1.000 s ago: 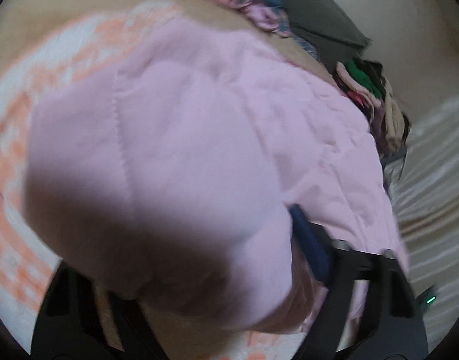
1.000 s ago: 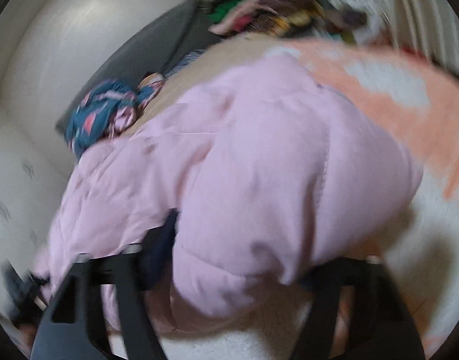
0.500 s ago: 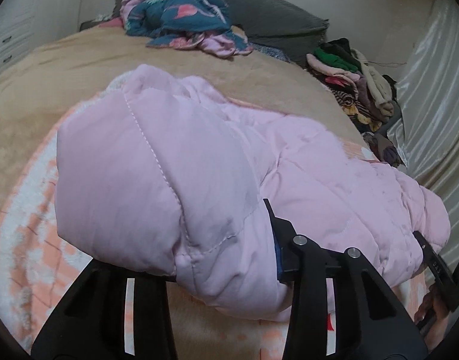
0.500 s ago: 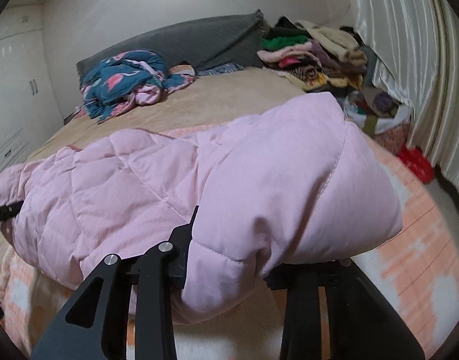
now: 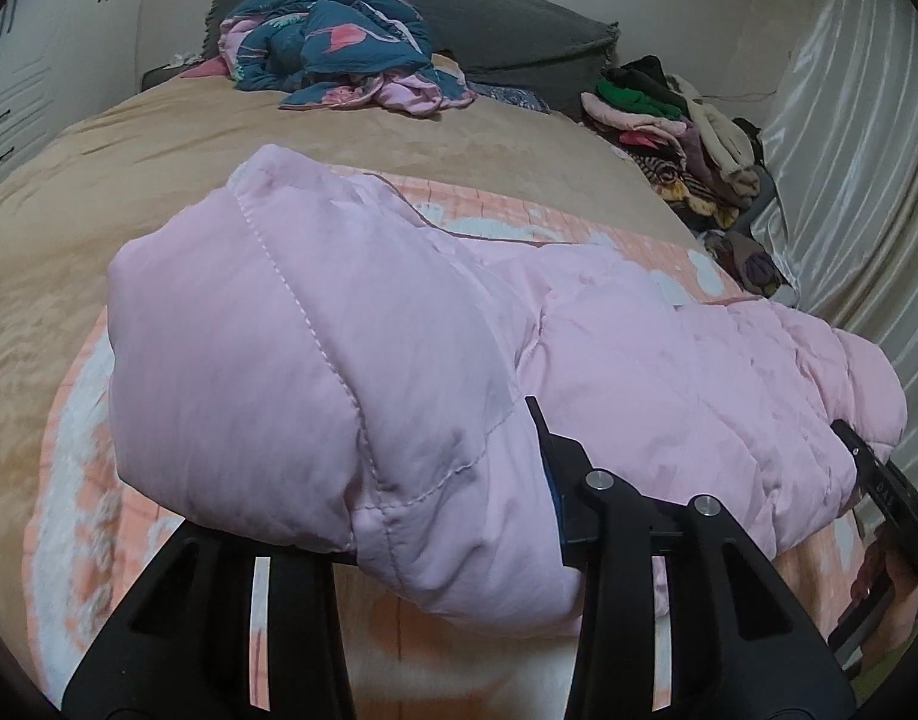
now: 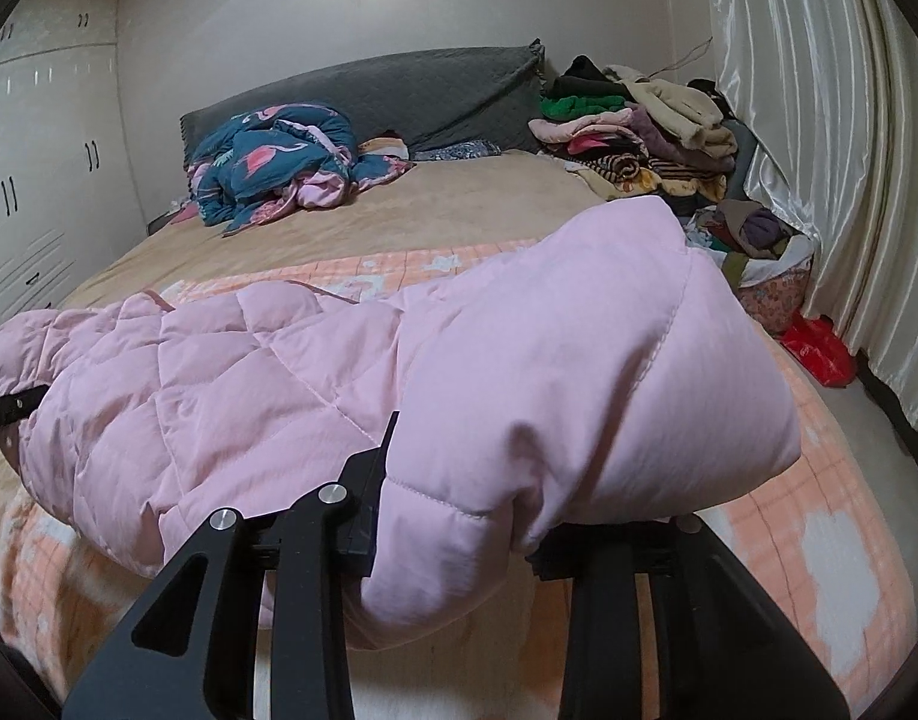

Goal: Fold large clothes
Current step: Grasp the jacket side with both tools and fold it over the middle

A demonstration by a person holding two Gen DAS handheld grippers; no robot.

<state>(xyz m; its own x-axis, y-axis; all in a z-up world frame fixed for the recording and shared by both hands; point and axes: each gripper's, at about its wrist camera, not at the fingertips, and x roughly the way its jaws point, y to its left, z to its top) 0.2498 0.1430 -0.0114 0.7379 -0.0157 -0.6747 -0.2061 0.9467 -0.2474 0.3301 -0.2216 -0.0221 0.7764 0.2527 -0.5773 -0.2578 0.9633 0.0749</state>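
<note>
A pink quilted puffer jacket hangs stretched between my two grippers above the peach-and-white blanket on the bed. My left gripper is shut on one end of it; the padding bulges over and hides the fingertips. My right gripper is shut on the other end of the jacket, its fingertips also buried in fabric. The right gripper's black body shows at the far right of the left wrist view.
A blue flamingo-print quilt lies crumpled by the grey headboard. A heap of mixed clothes sits at the bed's right, near the curtain. A red bag lies on the floor. White wardrobes stand left.
Both grippers have pulled back and levelled out with the jacket; the view went from a blurred close-up of fabric to the jacket held stretched out, a little lower and steadier now.
</note>
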